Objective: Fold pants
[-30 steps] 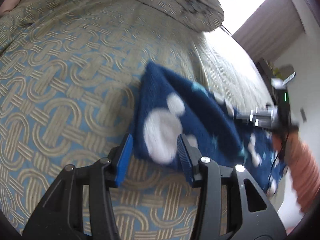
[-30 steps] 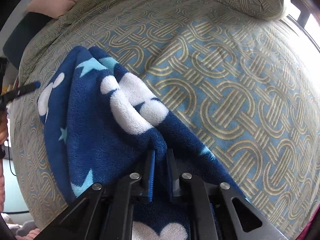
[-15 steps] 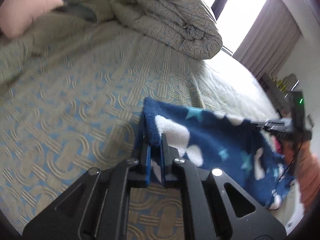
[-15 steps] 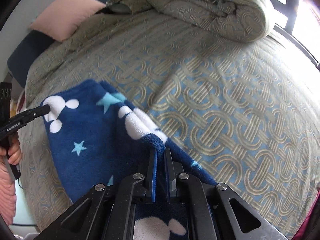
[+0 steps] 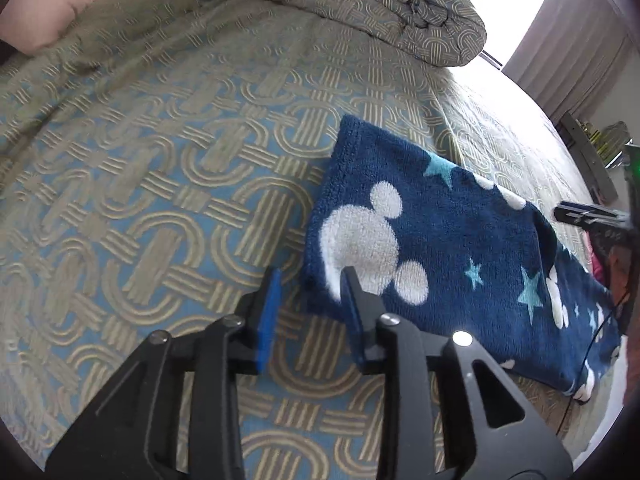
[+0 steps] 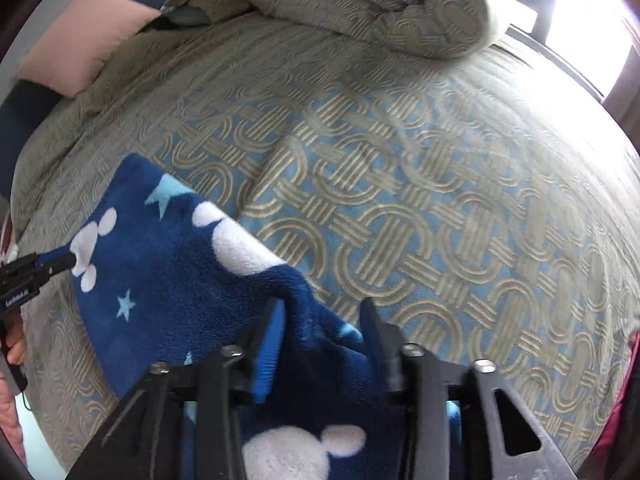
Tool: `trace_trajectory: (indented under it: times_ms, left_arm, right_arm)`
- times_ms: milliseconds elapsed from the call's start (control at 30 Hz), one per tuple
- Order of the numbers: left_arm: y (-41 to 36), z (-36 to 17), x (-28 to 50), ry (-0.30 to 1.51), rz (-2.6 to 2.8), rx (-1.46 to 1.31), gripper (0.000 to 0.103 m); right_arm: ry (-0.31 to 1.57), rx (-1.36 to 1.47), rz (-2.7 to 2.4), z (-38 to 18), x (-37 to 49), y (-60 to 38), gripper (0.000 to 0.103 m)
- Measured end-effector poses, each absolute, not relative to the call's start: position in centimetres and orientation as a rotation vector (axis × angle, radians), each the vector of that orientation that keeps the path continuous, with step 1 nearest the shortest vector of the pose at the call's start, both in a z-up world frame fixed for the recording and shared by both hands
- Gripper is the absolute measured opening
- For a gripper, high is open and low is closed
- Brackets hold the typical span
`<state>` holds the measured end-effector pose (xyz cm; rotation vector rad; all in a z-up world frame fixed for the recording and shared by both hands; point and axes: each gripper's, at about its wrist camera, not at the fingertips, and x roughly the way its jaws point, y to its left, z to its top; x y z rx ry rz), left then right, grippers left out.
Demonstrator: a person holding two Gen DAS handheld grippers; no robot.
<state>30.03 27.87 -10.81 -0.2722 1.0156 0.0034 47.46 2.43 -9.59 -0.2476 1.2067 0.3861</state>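
Both pairs of jaws were opening and gripped nothing. On the left gripper (image 5: 310,286) the blue pads stood apart just off the near corner of the navy fleece pants printed with white mouse heads and pale blue stars (image 5: 440,248), with the cloth beside them, not pinched. The right gripper (image 6: 322,318) hung over the opposite end, its pads spread with a raised hem of fleece between them but not pressed.

The pants lay folded flat on the bed's blue-and-tan woven-pattern bedspread (image 5: 160,200), near its edge, well apart from the rolled duvet (image 6: 360,4) and the pink pillow (image 6: 80,36).

Thick, soft and light, the fleece would probably sag and drape once lifted, though its pile should keep it from slipping. Corners and hems looked the best places to pinch, taking all layers together.

The pants' long axis ran from one gripper to the other, roughly along the bed's near edge.
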Motion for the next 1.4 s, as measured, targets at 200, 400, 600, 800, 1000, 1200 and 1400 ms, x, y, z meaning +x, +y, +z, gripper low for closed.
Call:
trace_trajectory:
  times_ms: [200,400,600,800,1000,1200,1400]
  left_arm:
    - [26.5,-10.7,27.3,1.023,-0.060,-0.285,0.040]
    - [23.3,-13.4,27.3,1.111,-0.112,-0.346,0.050]
    - [23.9,-15.1,28.7,1.119,-0.097,-0.604,0.059]
    - [27.7,-16.4,30.4,1.072,-0.038,-0.978,0.062]
    - [29.7,-17.2,30.2,1.040,0.003,-1.069,0.038]
    - [28.3,-13.8,30.6,1.011,0.045,-0.833,0.011]
    - [28.7,-12.4,30.9,0.994,0.065,-0.749,0.011]
  right_arm:
    - [1.200,-0.190,0.322,-6.2,44.9,-4.5,0.054]
    - [1.298,-0.212,0.185,-7.9,41.9,-10.6,0.054]
    - [1.296,-0.034,0.118,-7.0,39.7,-14.8,0.054]
    - [1.249,0.037,0.114,-4.7,34.0,-17.9,0.054]
    - [1.207,0.175,0.011,-3.3,26.5,-23.2,0.054]
    - [1.203,0.415,-0.275,-4.1,19.7,-32.3,0.054]
    - [1.167,0.542,-0.447,-5.0,15.8,-37.7,0.054]
